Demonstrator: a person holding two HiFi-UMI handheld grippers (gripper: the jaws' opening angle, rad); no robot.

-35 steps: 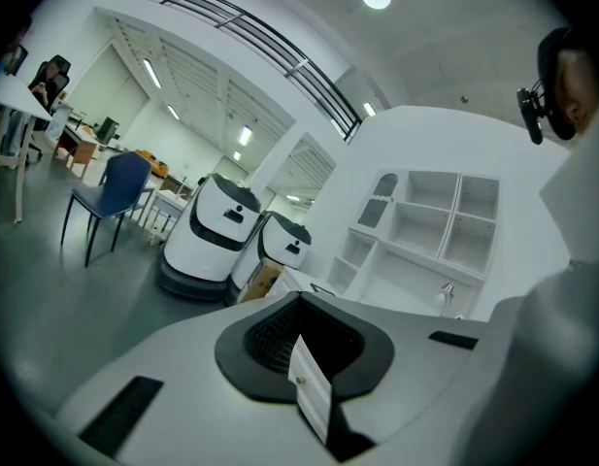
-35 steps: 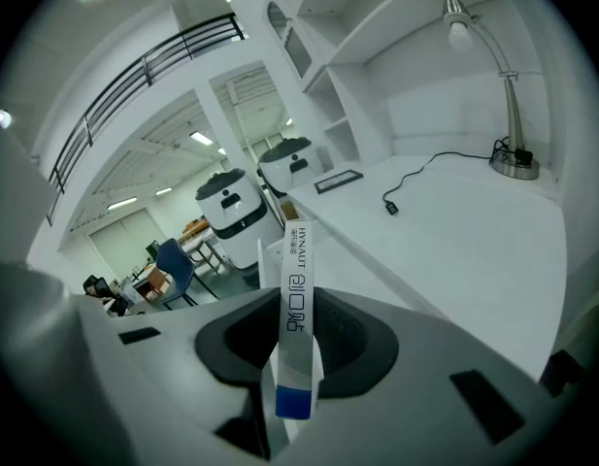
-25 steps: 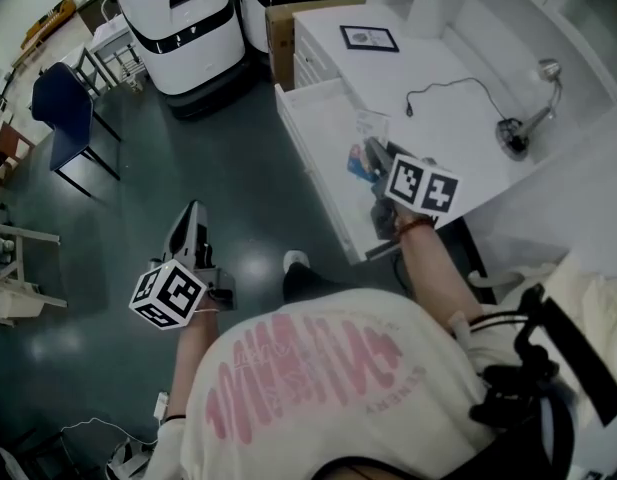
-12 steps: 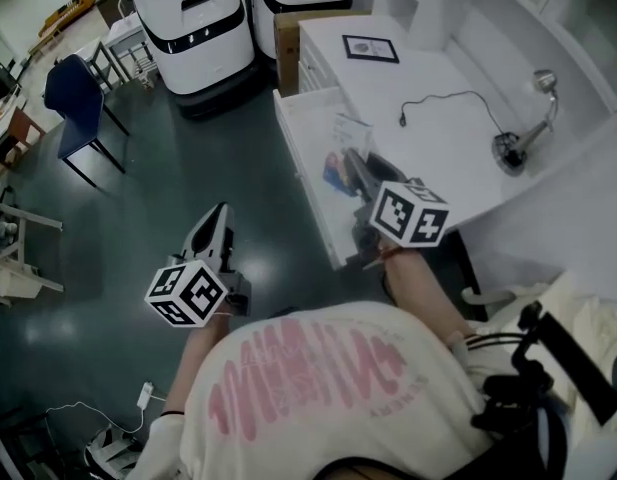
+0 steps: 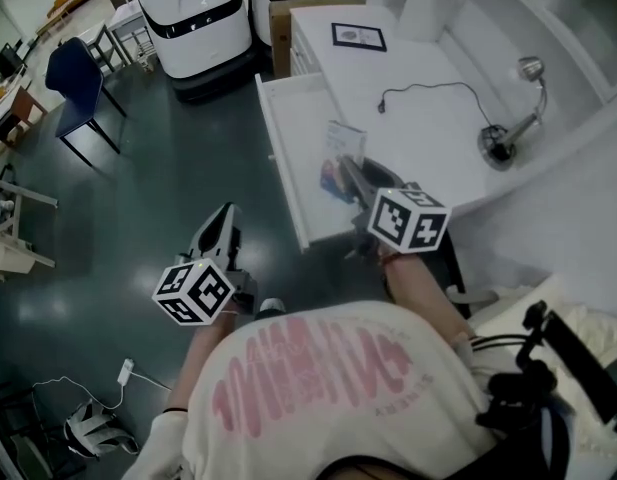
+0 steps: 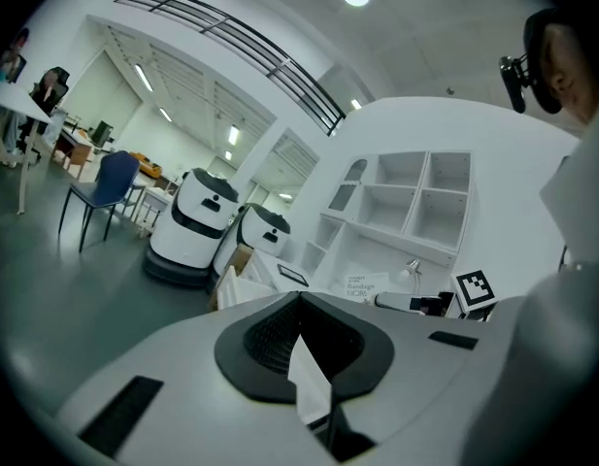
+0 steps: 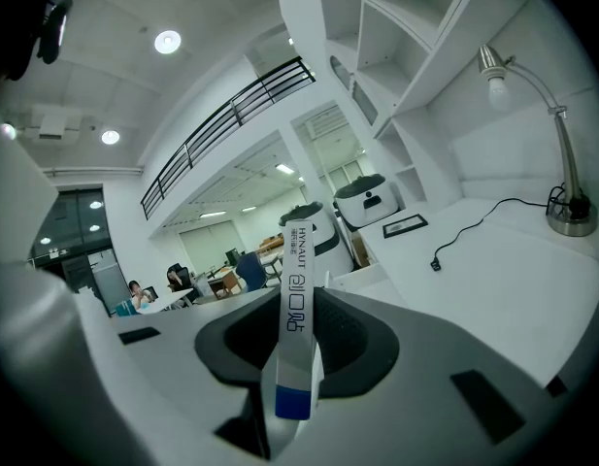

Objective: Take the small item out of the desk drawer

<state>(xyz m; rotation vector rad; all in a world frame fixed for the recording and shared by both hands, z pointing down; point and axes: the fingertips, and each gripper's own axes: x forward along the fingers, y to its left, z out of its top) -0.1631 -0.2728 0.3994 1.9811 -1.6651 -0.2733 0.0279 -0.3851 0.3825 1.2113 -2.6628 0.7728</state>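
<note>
Bright, even light from ceiling lamps (image 7: pixel 167 41); fisheye views bend and darken at edges.

Glossy dark floor (image 5: pixel 168 168); blue chair (image 5: pixel 76 80) far left; two white machines (image 5: pixel 193 13) by a cardboard box (image 5: pixel 280 40); white worktop (image 5: pixel 428 138) below white shelving (image 6: pixel 406 202).

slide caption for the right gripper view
Right tool grips a small box, with the white desk and lamp at right.

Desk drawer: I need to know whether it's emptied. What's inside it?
The drawer shows only bare white floor. The right gripper and the box it grips cover part of it, so anything there is hidden.
</note>
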